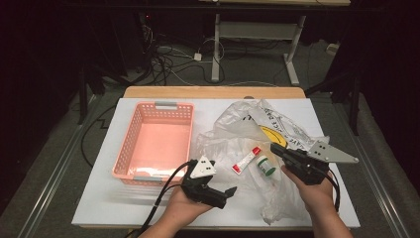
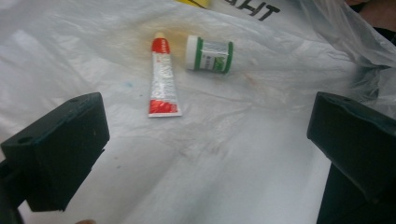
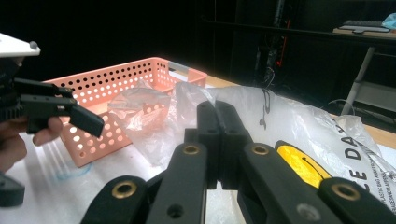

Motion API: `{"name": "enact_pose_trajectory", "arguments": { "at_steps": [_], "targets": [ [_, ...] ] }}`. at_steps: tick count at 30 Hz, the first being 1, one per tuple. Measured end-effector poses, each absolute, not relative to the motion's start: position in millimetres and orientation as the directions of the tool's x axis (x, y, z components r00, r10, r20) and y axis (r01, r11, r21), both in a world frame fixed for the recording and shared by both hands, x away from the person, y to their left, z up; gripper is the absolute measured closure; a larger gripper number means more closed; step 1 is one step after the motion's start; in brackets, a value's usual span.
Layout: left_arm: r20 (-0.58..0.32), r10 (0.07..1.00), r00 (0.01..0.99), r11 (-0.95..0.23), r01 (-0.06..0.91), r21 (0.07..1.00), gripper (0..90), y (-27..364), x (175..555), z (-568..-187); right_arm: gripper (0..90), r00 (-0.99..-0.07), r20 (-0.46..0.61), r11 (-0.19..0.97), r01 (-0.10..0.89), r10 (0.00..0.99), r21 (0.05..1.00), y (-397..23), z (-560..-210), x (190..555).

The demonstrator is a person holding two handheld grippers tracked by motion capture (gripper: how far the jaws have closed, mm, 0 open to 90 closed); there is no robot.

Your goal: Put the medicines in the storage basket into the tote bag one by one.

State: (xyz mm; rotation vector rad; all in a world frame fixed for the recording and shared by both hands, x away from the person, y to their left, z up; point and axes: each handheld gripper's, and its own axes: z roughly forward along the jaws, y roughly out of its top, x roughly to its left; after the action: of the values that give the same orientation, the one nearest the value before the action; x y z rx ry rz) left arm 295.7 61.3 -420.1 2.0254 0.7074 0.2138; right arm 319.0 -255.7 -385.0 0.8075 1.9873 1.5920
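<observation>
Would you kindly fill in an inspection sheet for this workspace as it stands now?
Surface: white table top, wooden edge at the far side.
Job's things: red-capped tube and green-banded jar lie side by side inside the clear plastic bag; pink basket holds nothing.
Clutter: nothing seen.
Grippers: left gripper open, nothing between its jaws, pointing at the bag; right gripper shut, at the bag; whether it pinches the film cannot be told.
Cables: black cable trails from the left gripper.
Surroundings: dark room, desk frame, loose wires on the floor.
</observation>
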Motion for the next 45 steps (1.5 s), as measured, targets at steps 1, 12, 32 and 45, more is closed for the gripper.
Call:
{"name": "enact_pose_trajectory", "arguments": {
  "at_steps": [1,12,32,45],
  "targets": [
    [-0.129,0.567,0.814,-0.381,0.398,0.835,0.0,65,296,-419,90.0,-0.719,0.002,0.157,0.155,0.695,0.975,-256,-385,319],
    [-0.121,0.641,0.758,-0.336,0.419,0.843,0.0,103,298,-414,90.0,-0.718,0.002,0.158,0.156,0.696,0.975,-256,-385,318],
    [-0.124,0.794,0.595,-0.241,0.496,0.835,2.3,180,313,-417,90.0,-0.715,0.005,0.155,0.158,0.699,0.975,-257,-385,318],
    [-0.164,0.832,0.529,-0.187,0.548,0.816,23.2,209,314,-418,90.0,-0.716,-0.002,0.162,0.154,0.698,0.975,-258,-386,319]
  ]
}}
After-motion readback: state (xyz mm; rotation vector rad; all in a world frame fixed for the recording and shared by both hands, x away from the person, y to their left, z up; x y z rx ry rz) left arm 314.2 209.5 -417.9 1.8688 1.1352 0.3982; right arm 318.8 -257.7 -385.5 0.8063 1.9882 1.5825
